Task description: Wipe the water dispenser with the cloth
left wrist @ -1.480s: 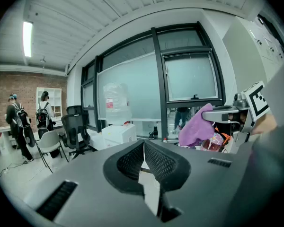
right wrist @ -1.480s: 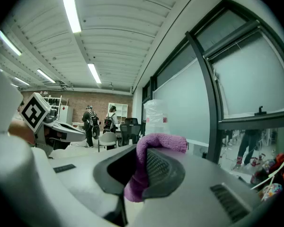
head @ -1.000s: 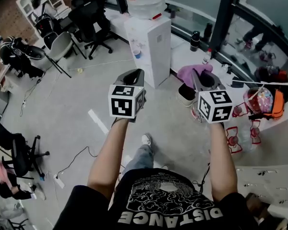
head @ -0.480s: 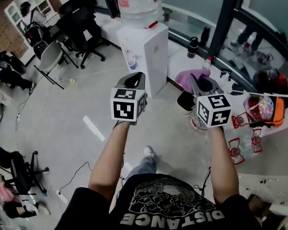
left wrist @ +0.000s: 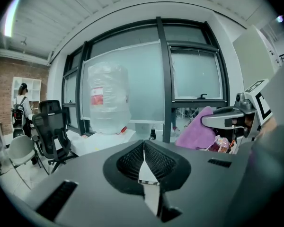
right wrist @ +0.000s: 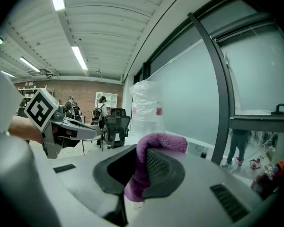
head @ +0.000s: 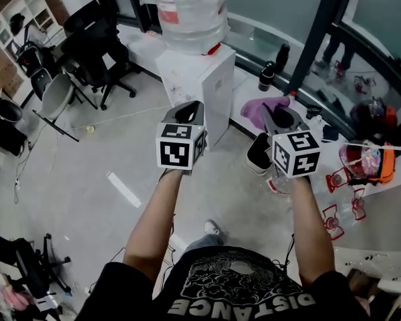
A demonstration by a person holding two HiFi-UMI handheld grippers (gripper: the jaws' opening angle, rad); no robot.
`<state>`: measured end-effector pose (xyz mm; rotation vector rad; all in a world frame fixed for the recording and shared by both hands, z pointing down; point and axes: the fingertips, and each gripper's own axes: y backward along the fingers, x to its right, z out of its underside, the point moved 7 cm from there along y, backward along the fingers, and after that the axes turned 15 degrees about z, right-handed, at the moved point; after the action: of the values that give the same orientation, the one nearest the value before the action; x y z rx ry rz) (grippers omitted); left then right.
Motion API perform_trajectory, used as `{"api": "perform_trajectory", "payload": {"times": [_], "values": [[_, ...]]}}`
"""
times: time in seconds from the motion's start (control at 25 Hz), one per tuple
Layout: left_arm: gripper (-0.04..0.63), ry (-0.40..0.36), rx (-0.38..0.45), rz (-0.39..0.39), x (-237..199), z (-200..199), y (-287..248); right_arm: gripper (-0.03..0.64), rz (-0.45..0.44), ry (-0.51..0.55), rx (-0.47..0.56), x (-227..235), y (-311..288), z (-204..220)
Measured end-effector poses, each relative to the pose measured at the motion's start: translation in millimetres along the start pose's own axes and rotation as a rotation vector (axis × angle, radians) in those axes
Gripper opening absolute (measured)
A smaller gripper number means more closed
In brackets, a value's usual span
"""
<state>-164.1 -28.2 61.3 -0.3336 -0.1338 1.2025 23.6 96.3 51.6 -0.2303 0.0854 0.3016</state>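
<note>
**Cloth in hand, dispenser not yet touched**

Nearest to me, the person's black shirt (head: 237,289) is showing the one legible word in the room, "DISTANCE", in white capitals across the chest. Both bare forearms are reaching forward at about the same height.

The left gripper (head: 187,110) is carrying nothing. Its jaws are pressing together, with no gap between the ribbed pads. The right gripper (head: 281,116) is clenching the purple cloth (right wrist: 160,144). A fold is running down between the jaws and the rest is bunching up over the top of one pad.

The cloth looks like soft, light terry, and I judge it will drape and crumple rather than hold a shape. The present hold near one edge leaves a loose flap beyond the jaw tips to do the wiping, and a deeper bite on a thicker bunch would keep it from dragging free against the panel.

The white water dispenser (head: 204,84) is standing ahead of both claws, nearer the left one and well apart from each. Its cabinet looks smooth and rigid, and probably slick.

The clear bottle (head: 187,11) on top is wrapped in plastic film and bears a red label. The print on it is too small to read.

Beyond the right claw, a small dark bottle (head: 266,76) is standing on the white window ledge. Black office chairs (head: 90,42) are standing far off to the left claw's outer side.
</note>
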Motion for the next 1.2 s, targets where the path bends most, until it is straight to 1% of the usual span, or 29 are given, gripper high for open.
{"api": "perform_trajectory", "payload": {"times": [0.36,0.68,0.92,1.08,1.2], "values": [[0.028,0.001,-0.009,0.039,-46.0,-4.6,-28.6,0.032,0.024,-0.005,-0.005,-11.0,-53.8,-14.5],[0.028,-0.005,-0.021,0.036,-65.3,-6.4,-60.3,0.032,0.019,-0.011,0.008,2.9,-96.2,-19.2],[0.028,0.012,-0.015,-0.037,-84.7,-13.4,-102.0,0.032,-0.041,-0.008,0.021,29.5,-156.5,-15.4],[0.028,0.032,-0.015,-0.091,-97.0,-22.3,-140.8,0.032,-0.092,-0.001,0.008,54.1,-204.5,-7.7],[0.028,0.055,-0.028,-0.142,-106.2,-27.6,-166.0,0.032,-0.147,0.0,-0.012,69.6,-241.7,-2.0]]}}
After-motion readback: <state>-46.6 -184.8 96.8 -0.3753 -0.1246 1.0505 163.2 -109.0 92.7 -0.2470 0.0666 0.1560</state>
